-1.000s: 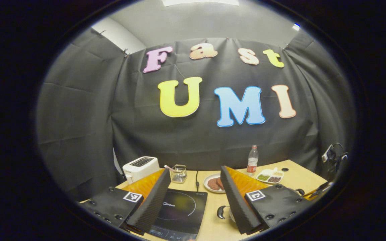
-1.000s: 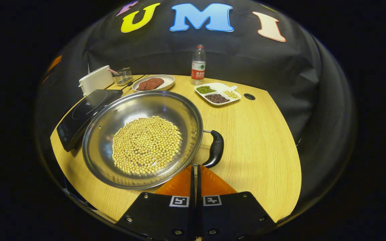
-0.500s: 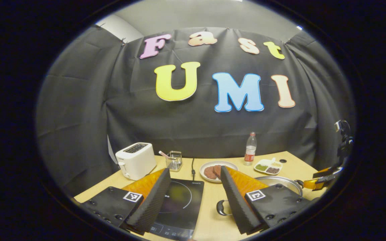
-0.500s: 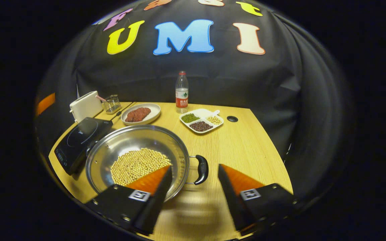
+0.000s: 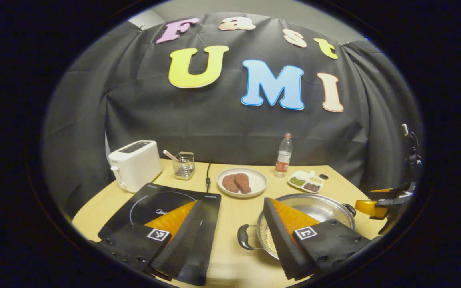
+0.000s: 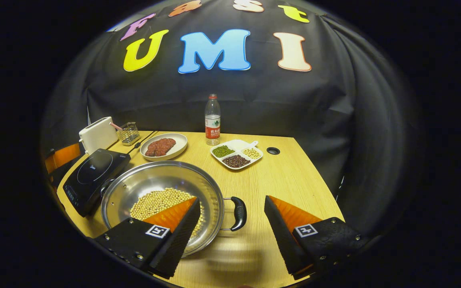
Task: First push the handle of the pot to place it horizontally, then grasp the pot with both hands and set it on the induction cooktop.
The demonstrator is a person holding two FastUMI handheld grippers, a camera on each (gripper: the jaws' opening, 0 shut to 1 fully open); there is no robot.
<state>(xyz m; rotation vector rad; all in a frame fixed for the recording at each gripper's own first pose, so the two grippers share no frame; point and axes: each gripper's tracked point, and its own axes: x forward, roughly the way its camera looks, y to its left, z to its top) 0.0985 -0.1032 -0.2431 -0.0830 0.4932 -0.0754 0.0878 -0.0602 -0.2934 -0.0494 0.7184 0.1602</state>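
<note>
1. Since a second ago our right gripper has spread wide and backed off.
2. We see the pot on the table, ahead-left of it, its right handle between the fingers.
3. Our left gripper, also wide, seems to have the left handle just ahead.

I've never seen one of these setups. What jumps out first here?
A steel pot full of yellow beans sits mid-table, its black handle lying between the right gripper's open orange fingers. Left of it lies a black induction cooktop, with a white toaster behind.
</note>
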